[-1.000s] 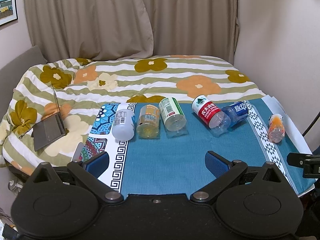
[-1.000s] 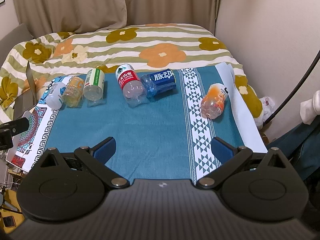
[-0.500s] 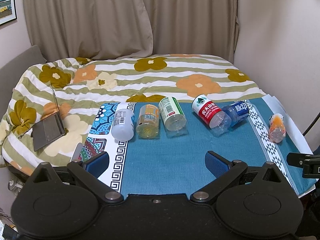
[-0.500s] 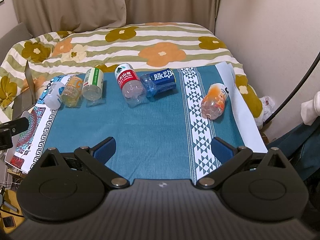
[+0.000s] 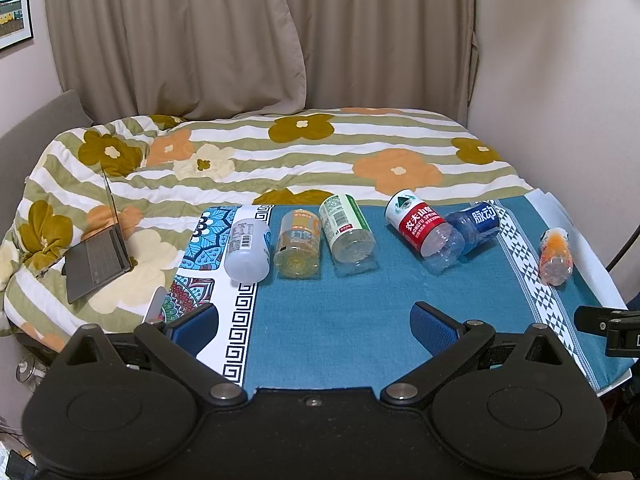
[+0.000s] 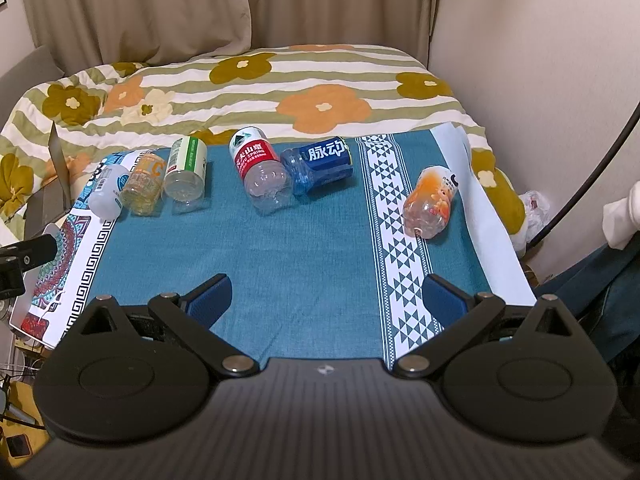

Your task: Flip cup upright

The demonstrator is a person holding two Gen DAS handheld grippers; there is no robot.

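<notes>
- Your left gripper (image 5: 314,322) is spread wide, holding nothing, above the near edge of the blue cloth (image 5: 340,320).
- Your right gripper (image 6: 326,298) is likewise spread and empty over the same cloth (image 6: 312,248).
- Six cut bottle cups lie on their sides along the cloth's far edge; none stands upright.
- From the cloth's left end: white cup (image 5: 247,249), yellow cup (image 5: 298,245), green cup (image 5: 348,229), all just beside each other.
- Near the cloth's middle, the red cup (image 5: 425,229) touches the blue cup (image 5: 476,224).
- The orange cup (image 6: 431,200) lies apart, at the cloth's right, past the white triangle band.
- A laptop (image 5: 98,248) sits open on the bed, left of the cloth.
</notes>
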